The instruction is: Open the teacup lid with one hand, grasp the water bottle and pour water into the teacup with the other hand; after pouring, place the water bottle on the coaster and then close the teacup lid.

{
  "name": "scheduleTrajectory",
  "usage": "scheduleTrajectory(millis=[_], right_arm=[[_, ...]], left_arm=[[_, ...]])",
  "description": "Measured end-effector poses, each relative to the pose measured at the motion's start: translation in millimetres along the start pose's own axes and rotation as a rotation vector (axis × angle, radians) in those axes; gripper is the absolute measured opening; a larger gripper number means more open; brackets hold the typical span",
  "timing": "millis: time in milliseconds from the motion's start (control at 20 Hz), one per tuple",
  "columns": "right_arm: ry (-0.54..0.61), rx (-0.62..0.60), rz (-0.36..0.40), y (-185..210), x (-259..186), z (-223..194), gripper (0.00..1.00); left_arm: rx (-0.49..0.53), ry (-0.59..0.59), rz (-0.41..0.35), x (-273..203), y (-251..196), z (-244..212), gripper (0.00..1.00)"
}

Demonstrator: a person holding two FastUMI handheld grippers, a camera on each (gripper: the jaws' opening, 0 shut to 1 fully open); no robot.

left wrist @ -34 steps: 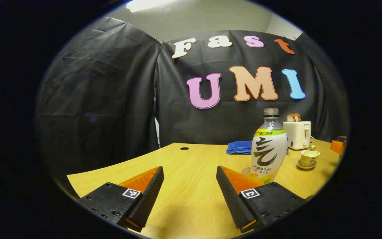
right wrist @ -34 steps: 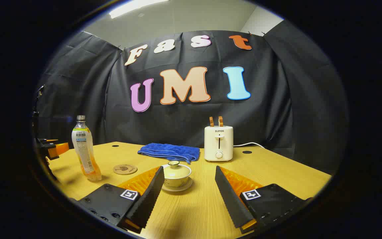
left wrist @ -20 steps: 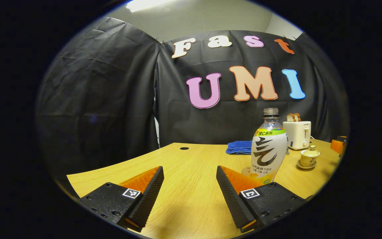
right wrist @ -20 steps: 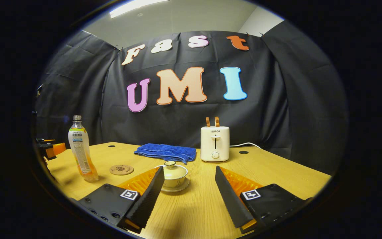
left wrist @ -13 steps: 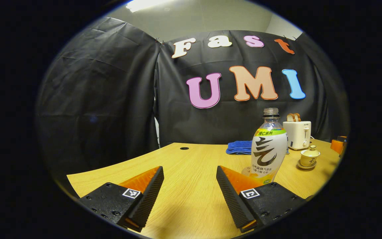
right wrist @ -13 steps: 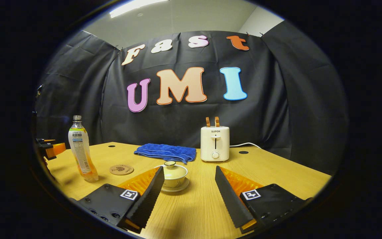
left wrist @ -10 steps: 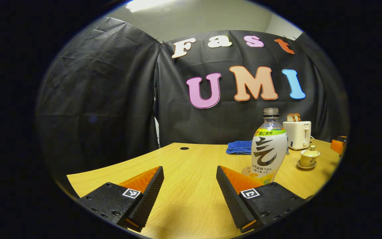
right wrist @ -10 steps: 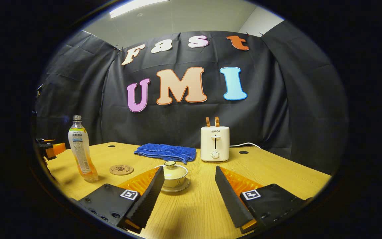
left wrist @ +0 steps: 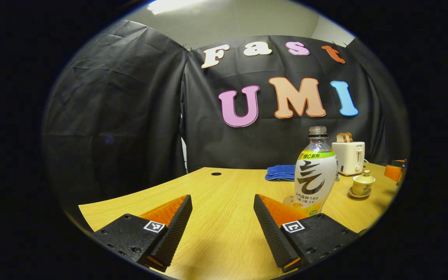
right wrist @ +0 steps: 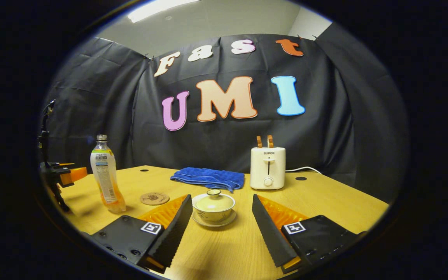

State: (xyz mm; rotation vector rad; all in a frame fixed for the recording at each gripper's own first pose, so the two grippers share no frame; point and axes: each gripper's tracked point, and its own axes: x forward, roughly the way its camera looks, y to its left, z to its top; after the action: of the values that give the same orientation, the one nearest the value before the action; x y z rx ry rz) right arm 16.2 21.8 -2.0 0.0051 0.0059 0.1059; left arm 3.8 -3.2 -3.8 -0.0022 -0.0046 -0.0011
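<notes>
A cream toaster (right wrist: 267,168) with two toast slices (right wrist: 265,141) upright in its slots stands at the back of the wooden tabletop (right wrist: 325,198), its white cord (right wrist: 303,169) trailing right, a folded blue towel (right wrist: 208,178) just beside it.

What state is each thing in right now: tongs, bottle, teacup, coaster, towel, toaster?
left tongs: open, holding nothing
right tongs: open, holding nothing, teacup ahead between the fingers
water bottle: upright on the table, no cap
teacup: on its saucer
teacup lid: on the cup
coaster: bare, beside the bottle
blue towel: folded, lying flat
toaster: two slices sticking up, cord attached
</notes>
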Motion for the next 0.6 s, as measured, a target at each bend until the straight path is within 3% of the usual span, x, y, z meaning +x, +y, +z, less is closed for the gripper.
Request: scheduleTrajectory(millis=[150, 200, 450, 600], right_arm=[[0.003, 0.002, 0.016, 6.7, 16.1, -1.2, 0.99], [0.006, 0.001, 0.022, 8.5, 21.3, -2.8, 0.95], [0.019, 0.004, 0.026, 15.6, 46.5, -5.1, 0.99], [0.076, 0.006, 0.018, 16.0, 64.6, -14.4, 0.95]], left_arm=[[0.0, -0.001, -0.004, 0.0, 0.0, 1.5, 0.93], [0.0, -0.001, -0.004, 1.0, -0.5, 1.7, 0.93], [-0.001, -0.002, -0.005, -0.2, 0.1, 0.2, 0.93], [-0.001, -0.002, -0.005, 0.1, 0.1, 0.1, 0.93]])
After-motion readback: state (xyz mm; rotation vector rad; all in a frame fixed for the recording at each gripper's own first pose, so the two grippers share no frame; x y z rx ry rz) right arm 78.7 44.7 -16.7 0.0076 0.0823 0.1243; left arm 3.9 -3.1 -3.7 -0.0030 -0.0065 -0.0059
